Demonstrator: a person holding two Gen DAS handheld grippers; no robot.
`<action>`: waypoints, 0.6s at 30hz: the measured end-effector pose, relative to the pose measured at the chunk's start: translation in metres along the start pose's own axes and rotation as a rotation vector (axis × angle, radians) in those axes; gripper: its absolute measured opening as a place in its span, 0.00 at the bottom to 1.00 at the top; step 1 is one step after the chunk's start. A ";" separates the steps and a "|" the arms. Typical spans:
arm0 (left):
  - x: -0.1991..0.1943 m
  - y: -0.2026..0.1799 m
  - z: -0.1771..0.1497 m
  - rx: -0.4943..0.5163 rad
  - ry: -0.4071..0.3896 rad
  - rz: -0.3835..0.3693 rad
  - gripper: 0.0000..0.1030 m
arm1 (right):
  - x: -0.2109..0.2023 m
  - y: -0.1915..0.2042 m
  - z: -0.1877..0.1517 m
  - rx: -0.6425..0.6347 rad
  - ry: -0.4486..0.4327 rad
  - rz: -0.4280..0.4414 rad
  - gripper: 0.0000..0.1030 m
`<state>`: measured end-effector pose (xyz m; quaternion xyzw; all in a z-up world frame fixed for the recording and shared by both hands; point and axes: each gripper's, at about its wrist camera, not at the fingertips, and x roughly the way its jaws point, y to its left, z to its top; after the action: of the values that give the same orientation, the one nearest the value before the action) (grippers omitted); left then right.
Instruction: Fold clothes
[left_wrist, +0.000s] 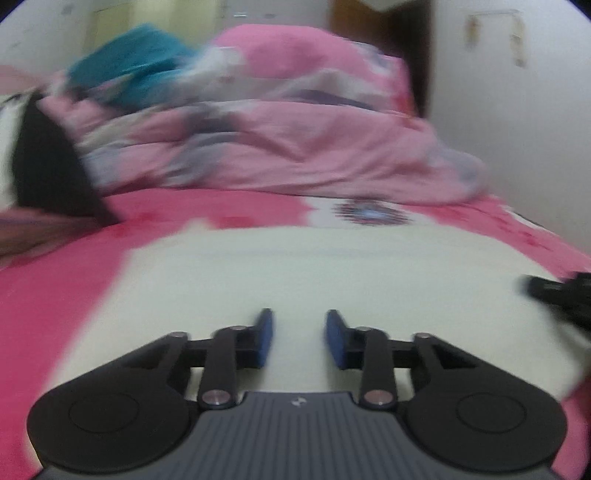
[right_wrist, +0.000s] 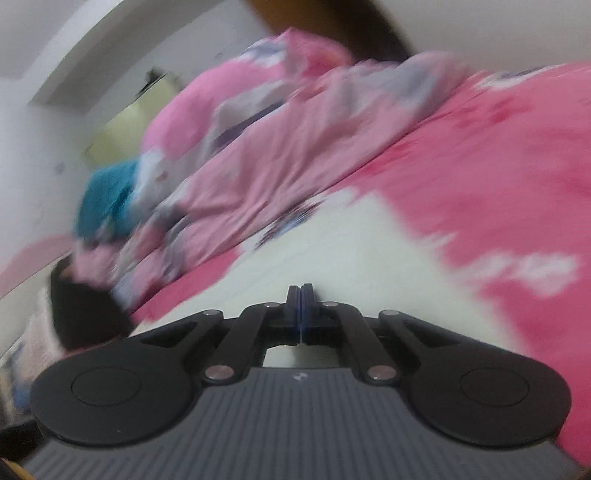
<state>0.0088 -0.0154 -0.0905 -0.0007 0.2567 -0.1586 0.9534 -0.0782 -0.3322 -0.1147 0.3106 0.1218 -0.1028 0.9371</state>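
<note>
Cloth (left_wrist: 295, 273) is the pale cream piece spread flat on the pink bedsheet (left_wrist: 62, 295), and it fills most of the foreground in both wrist views. Can't tell what garment it is, everything's smeared with motion blur. Behind it there's a big heaped pink quilt (left_wrist: 280, 122) along the back of the bed, with a teal bundle (left_wrist: 136, 70) sitting up on its left end and something dark (left_wrist: 48, 166) beside that.

Step-wise I'd say we're at the grab-an-edge stage of a fold, nothing looks folded over yet from here.

Left gripper (left_wrist: 299, 339) sits low over the cream cloth with its blue pads (left_wrist: 266, 339) a narrow gap apart. Cloth shows through the gap, but I can't see the pads actually pinching any, so I'd call it not gripping. Right gripper (right_wrist: 301, 314) has its pads pressed fully together, right at the cloth surface. Whether a bit of fabric is caught between them I can't tell; no fold or ridge shows at the tips. In the left view its black body pokes in at the right edge, near the cloth's side.

Next move, my guess: both need a real pinch on an edge or corner, then lift and carry it across without dragging the whole piece.
</note>
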 end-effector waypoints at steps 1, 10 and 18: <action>-0.004 0.013 0.000 -0.028 0.001 0.016 0.16 | -0.004 -0.007 0.002 0.014 -0.025 -0.038 0.00; -0.042 0.027 0.009 -0.090 -0.059 -0.006 0.36 | -0.032 -0.002 -0.001 0.094 -0.107 0.033 0.05; -0.051 -0.037 -0.026 0.093 -0.003 -0.218 0.40 | -0.033 0.064 -0.066 -0.162 0.143 0.276 0.04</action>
<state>-0.0565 -0.0331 -0.0853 0.0152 0.2459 -0.2728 0.9300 -0.1034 -0.2381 -0.1202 0.2545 0.1522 0.0595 0.9532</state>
